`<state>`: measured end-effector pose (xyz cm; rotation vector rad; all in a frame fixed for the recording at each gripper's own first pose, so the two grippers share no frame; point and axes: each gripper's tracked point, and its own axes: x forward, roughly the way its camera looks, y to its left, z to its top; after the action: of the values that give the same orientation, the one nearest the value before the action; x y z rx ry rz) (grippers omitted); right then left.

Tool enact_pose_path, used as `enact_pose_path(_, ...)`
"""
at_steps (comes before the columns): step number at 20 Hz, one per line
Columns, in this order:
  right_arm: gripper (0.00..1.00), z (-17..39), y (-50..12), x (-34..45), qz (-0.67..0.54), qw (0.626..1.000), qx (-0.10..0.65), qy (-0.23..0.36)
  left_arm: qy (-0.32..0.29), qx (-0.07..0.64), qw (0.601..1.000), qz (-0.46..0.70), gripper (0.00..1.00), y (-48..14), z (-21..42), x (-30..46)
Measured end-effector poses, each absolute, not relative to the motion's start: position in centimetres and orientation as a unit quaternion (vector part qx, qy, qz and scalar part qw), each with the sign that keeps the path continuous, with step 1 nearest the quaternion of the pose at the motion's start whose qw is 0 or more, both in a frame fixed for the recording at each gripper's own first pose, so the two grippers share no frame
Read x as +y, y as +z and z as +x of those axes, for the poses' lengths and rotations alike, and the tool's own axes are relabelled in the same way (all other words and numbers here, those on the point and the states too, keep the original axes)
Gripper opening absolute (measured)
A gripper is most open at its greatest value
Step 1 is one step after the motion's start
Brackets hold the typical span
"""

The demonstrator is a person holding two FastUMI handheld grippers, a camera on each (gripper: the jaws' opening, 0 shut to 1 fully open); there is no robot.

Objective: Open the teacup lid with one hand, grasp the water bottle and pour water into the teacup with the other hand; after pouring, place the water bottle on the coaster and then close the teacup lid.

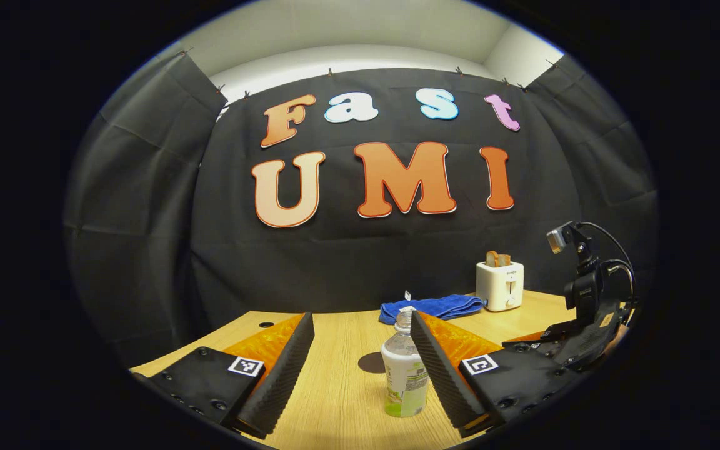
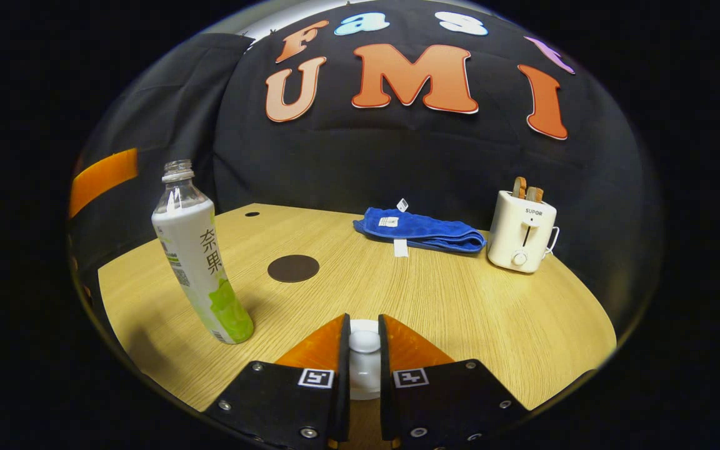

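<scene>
Fingers, right: the right gripper [image 2: 364, 350], at the bottom centre of the right gripper view, is nearly closed, both pads pressing the white knob of the teacup lid [image 2: 364, 342].
Fingers, left: the left gripper [image 1: 360, 369], low in the left gripper view, is spread wide with nothing held; the water bottle [image 1: 404, 375] stands upright between the pads, close to the right-hand one, contact not clear.
Bottle place: left of centre in the right gripper view, uncapped, on the desk [image 2: 447, 300].
Bottle handling: probably light thin plastic that gives under a squeeze, and its smooth label may slip; take it at mid-body, gently, since the open neck would spill.
Lid handling: looks hard and breakable; the small knob is the hold.
Coaster [image 2: 293, 268]: dark disc behind the bottle, centre-left.
Further out: blue towel [image 2: 422, 231] and toaster [image 2: 520, 231], upper right.
</scene>
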<state>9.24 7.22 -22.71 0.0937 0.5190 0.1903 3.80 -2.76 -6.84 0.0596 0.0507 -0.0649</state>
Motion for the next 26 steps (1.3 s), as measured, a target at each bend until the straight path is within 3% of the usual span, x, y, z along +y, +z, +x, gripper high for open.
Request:
enact_pose_path(12, 0.19, 8.9, -17.3, 5.2, 0.054, 0.975, 0.195, 0.089, -0.093, 0.09, 0.991, -0.032, 0.96, -12.5, 3.7, -7.1)
enact_pose_path(21, 0.19, 8.3, -13.5, 1.5, 0.056, 0.984, 0.158, 0.058, -0.095, 0.156, 0.983, -0.016, 0.98, -18.4, 5.1, -8.2)
enact_pose_path(23, 0.19, 8.0, -13.0, 0.9, 0.057, 0.985, 0.152, 0.051, -0.094, 0.165, 0.982, -0.013, 0.96, -19.0, 5.3, -8.3)
enact_pose_path(24, 0.19, 7.9, -12.7, 0.6, 0.057, 0.986, 0.148, 0.048, -0.089, 0.166, 0.982, -0.011, 0.86, -19.2, 5.6, -8.2)
enact_pose_path(26, 0.19, 7.8, -12.3, 0.0, 0.056, 0.987, 0.143, 0.043, -0.089, 0.16, 0.983, -0.01, 0.77, -19.4, 5.7, -8.3)
